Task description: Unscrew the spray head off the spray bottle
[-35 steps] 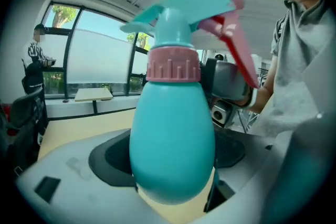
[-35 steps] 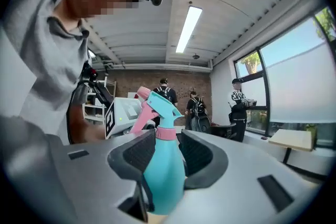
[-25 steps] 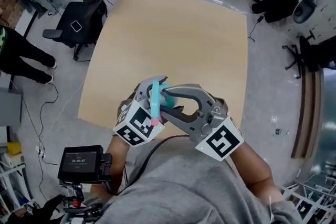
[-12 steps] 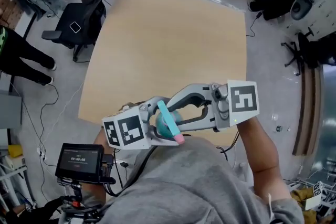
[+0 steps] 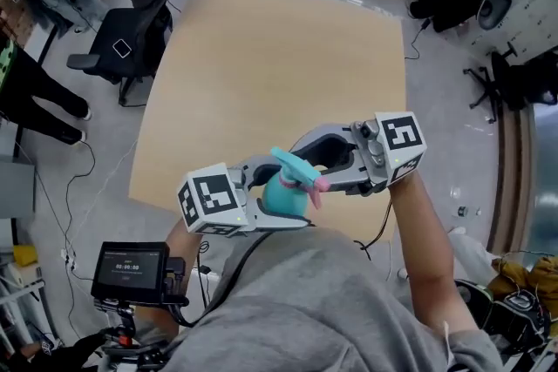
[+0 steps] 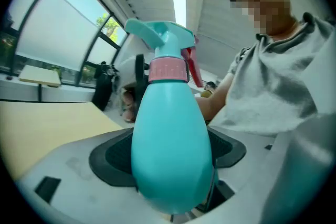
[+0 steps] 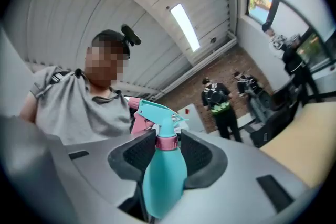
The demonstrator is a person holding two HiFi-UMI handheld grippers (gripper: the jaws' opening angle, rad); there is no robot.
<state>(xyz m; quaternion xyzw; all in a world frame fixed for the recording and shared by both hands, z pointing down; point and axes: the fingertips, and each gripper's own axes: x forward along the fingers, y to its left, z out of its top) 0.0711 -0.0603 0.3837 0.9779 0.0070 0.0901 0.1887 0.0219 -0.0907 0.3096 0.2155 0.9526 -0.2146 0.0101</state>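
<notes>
Over the near edge of the table, a teal spray bottle (image 5: 281, 196) with a pink collar (image 6: 168, 70) and a teal spray head (image 5: 292, 163) is held between both grippers. My left gripper (image 5: 293, 198) comes in from the left and is shut on the bottle's fat body (image 6: 170, 149), its dark pads (image 6: 113, 157) pressing both sides. My right gripper (image 5: 307, 172) reaches in from the right. In the right gripper view its pads (image 7: 202, 157) close on the pink collar (image 7: 168, 141) just under the spray head (image 7: 155, 113). The pink trigger (image 5: 316, 187) hangs toward me.
The light wooden table (image 5: 261, 57) stretches away ahead. Office chairs (image 5: 122, 39) stand at its left, and a small screen device (image 5: 131, 267) sits by my left hip. People (image 7: 223, 107) stand far off by a brick wall.
Both grippers have turned with the bottle between them. The spray head swung from lying low toward me to standing up over the left jaws. The right gripper's marker cube rolled and shifted slightly up.
</notes>
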